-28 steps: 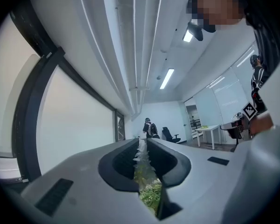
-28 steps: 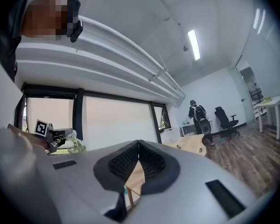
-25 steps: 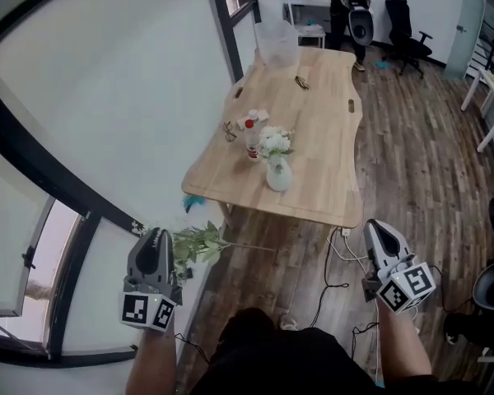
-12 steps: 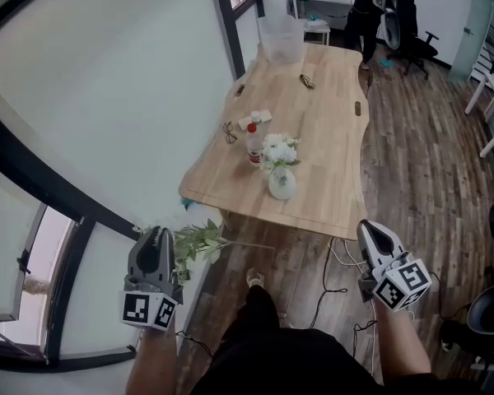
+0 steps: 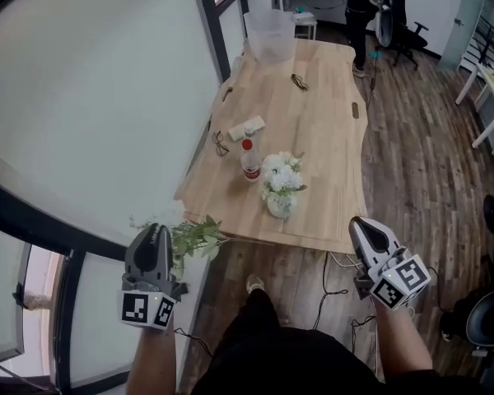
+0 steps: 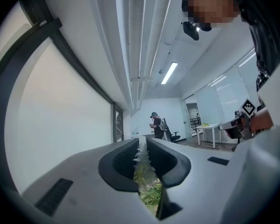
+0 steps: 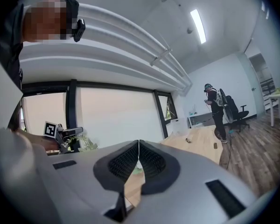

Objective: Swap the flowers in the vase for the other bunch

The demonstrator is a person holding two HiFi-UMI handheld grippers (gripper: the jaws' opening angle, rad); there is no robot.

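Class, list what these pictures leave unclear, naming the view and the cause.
1. Green bunch, gripped end: head view, hidden under left tongs.
2. Vase neck: head view, covered by white flowers.
3. Dark item far along the table: head view, too small to name.

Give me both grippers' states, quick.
Left gripper: closed on the leafy green bunch.
Right gripper: closed, holding nothing.
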